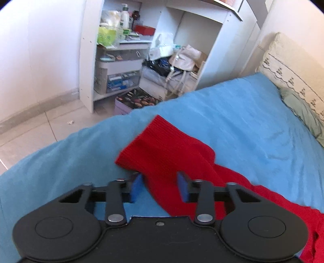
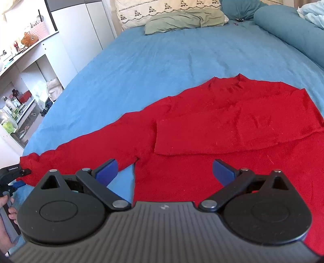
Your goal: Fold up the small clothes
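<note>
While the left gripper (image 1: 160, 187) straddles the red sweater's (image 2: 222, 121) outstretched sleeve cuff (image 1: 149, 145) unclenched, it should pinch both layers squarely; the right gripper (image 2: 164, 172) hovers spread, empty.

This is a lived-in home bedroom: a wide bed covered in a blue sheet (image 2: 162, 50) fills most of both views, with a cream embroidered pillow (image 2: 168, 8) and a pale green pillow (image 2: 184, 18) at its head along the top of the right wrist frame. In the upper centre of the left wrist frame, a white open shelving unit (image 1: 204, 40) holds a white pump bottle (image 1: 125, 17), clear plastic drawers (image 1: 121, 79) and bags, standing on a pale tiled floor (image 1: 40, 129).
</note>
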Motion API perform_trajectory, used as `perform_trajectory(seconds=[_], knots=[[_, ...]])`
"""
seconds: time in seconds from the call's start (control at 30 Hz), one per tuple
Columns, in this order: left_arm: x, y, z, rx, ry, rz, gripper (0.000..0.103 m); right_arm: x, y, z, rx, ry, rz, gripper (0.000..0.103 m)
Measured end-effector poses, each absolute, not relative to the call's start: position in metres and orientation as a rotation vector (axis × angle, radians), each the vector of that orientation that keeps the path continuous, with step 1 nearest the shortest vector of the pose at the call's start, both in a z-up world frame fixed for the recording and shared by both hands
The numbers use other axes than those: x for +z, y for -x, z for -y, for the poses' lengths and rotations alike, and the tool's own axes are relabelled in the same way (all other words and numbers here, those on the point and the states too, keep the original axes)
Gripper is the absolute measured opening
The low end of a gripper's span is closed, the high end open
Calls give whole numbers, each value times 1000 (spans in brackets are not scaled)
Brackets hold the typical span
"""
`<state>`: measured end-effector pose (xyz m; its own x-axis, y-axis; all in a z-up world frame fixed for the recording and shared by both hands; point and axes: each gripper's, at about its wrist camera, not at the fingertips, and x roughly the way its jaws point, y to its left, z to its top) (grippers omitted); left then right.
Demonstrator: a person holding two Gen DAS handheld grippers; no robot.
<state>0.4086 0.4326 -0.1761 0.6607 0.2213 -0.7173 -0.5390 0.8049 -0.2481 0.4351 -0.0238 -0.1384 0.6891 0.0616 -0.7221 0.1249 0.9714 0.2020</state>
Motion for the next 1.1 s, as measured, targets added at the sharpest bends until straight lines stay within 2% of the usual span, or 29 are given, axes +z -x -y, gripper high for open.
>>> perform_trajectory(seconds=[0.03, 0.07, 0.1, 0.23, 0.4, 0.6, 0.73, 0.83, 0.93, 1.1], knots=[[-176, -410, -433, 460, 463, -730, 18, -139, -436, 25, -35, -243, -808, 103], [-175, -410, -433, 463, 463, -727, 11, -140, -437, 26, -34, -244, -805, 103], [-174, -410, -432, 461, 461, -725, 8, -141, -437, 27, -33, -246, -803, 103], [-155, -413, -420, 473, 412, -704, 7, -141, -440, 37, -37, -252, -793, 103], [-92, -408, -375, 403, 315, -594, 7, -131, -444, 60, -29, -267, -770, 103], [-9, -416, -257, 181, 170, -453, 7, -98, -447, 118, -35, -282, -722, 103], [14, -428, -149, -13, 112, -415, 7, -78, -442, 174, -67, -284, -684, 103], [8, -440, -64, -145, 93, -438, 7, -67, -437, 224, -113, -289, -665, 103], [-22, -449, 14, -255, 95, -513, 7, -66, -432, 276, -170, -291, -657, 103], [-115, -466, 113, -350, 44, -736, 7, -91, -425, 356, -231, -280, -707, 103]])
